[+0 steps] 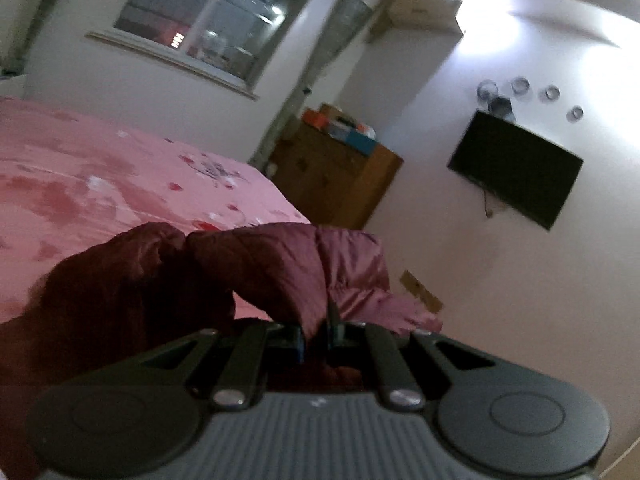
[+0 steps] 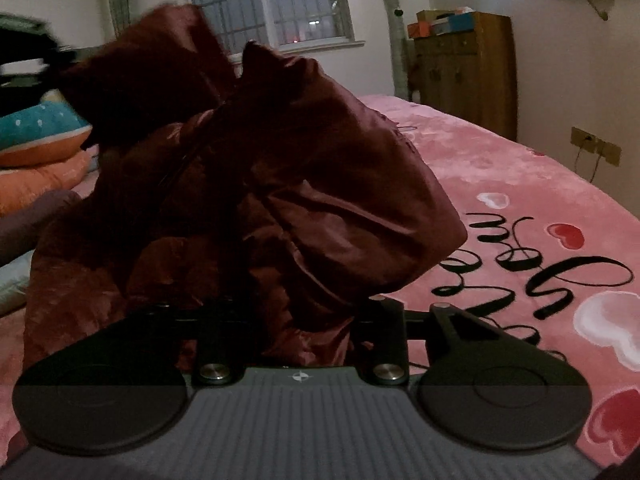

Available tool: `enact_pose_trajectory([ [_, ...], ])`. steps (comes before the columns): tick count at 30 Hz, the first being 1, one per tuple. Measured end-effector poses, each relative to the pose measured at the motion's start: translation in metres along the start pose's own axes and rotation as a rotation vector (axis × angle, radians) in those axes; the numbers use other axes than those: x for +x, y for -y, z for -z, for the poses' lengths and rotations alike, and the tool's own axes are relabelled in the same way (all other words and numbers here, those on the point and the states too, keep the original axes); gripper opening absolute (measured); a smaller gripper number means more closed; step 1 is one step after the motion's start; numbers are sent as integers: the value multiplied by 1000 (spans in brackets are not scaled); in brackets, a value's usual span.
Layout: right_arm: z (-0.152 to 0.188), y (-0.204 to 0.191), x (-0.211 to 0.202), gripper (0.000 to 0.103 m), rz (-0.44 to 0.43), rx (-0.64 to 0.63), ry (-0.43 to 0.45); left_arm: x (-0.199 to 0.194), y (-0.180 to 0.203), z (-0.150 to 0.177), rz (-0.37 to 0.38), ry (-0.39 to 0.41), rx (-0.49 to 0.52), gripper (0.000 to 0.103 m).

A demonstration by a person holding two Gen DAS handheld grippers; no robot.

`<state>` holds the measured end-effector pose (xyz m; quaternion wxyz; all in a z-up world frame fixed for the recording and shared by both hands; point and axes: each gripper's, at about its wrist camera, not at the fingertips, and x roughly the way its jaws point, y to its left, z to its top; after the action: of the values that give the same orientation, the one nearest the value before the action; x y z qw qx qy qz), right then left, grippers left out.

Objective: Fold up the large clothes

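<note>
Jacket (image 2: 248,184) hides right hand-held gripper (image 2: 312,320) fingertips, grip unclear; left hand-held gripper (image 1: 316,334) pinches fabric.

Jacket: dark maroon, shiny quilted puffer jacket (image 2: 280,184), paler plum-pink where light strikes it (image 1: 352,272).
Bedspread: pink plush blanket (image 2: 500,168) patterned with red and white hearts and looping black script.
Cushion: teal plush cushion (image 2: 36,128) with white flecks and an orange edge.
Cabinet: brown wooden cabinet (image 1: 340,176) topped with orange and blue boxes.
Television: black wall-mounted screen (image 1: 516,176) on a white wall.
Grippers: black and grey.
</note>
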<state>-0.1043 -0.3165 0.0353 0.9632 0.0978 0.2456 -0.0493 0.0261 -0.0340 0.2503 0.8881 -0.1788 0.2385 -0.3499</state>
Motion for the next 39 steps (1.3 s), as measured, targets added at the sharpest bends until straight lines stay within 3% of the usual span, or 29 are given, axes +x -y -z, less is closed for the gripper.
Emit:
enact_pose_trajectory([
  [9,5,-21,-26,35,124,-141,108,-71,-16,19,-62,81,-83,6],
  [14,-1,-8,-47,32,167,-132,179,-110,-4,22,-58,129,-64,6],
  [25,-67,32,-113,30,263,-33,424,-192,27,21,36,255,-51,6],
  [32,-115,27,-180,29,286,-97,645,-239,56,15,114,347,-16,6],
  [39,-156,17,-240,29,256,-191,816,-292,72,8,150,466,0,6],
])
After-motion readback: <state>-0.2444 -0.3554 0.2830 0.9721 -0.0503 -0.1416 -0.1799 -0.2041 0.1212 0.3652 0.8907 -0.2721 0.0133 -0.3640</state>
